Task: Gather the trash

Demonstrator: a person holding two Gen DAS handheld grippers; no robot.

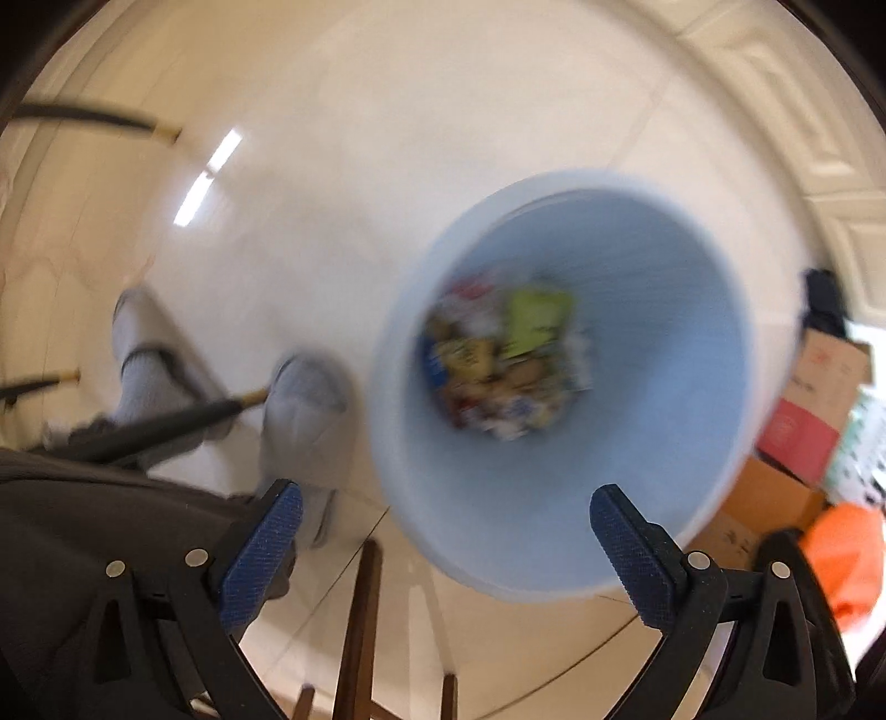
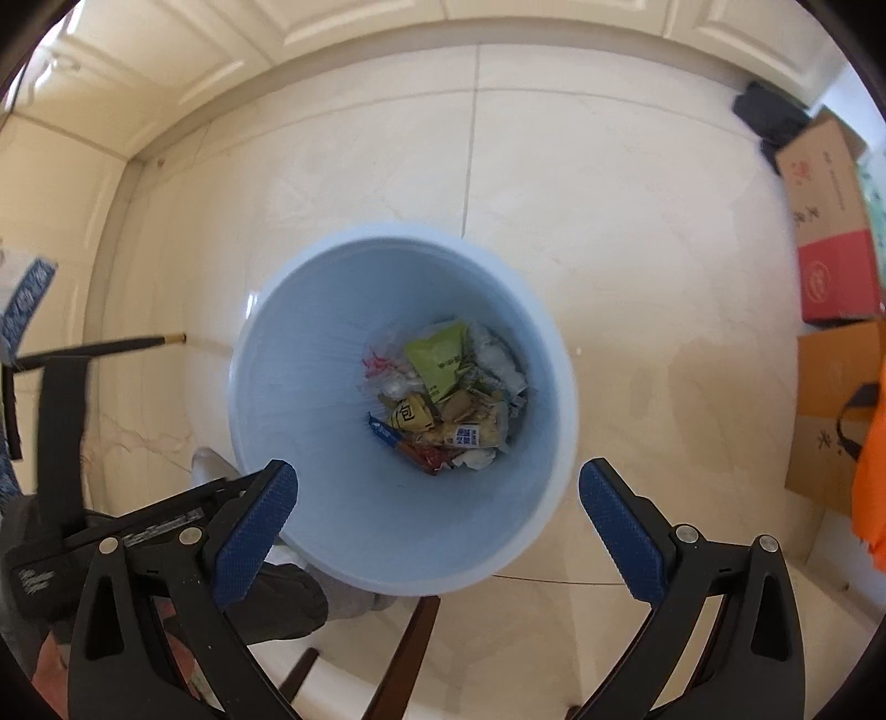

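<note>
A light blue bin (image 2: pixel 310 387) stands on the pale tile floor, seen from above. Its bottom holds a heap of trash (image 2: pixel 448 399): a green packet, a yellow wrapper, white crumpled plastic and a red wrapper. The bin (image 1: pixel 637 526) and trash (image 1: pixel 504 360) also show in the left wrist view, blurred. My right gripper (image 2: pixel 437 504) is open and empty, above the bin's near rim. My left gripper (image 1: pixel 446 526) is open and empty, above the bin's near left rim.
Cardboard boxes (image 2: pixel 830 221) and an orange bag (image 2: pixel 872 476) stand at the right. White cabinet doors (image 2: pixel 354 22) run along the far side. The person's grey-socked feet (image 1: pixel 302 421) stand left of the bin. Dark wooden chair legs (image 2: pixel 404 653) lie below the grippers.
</note>
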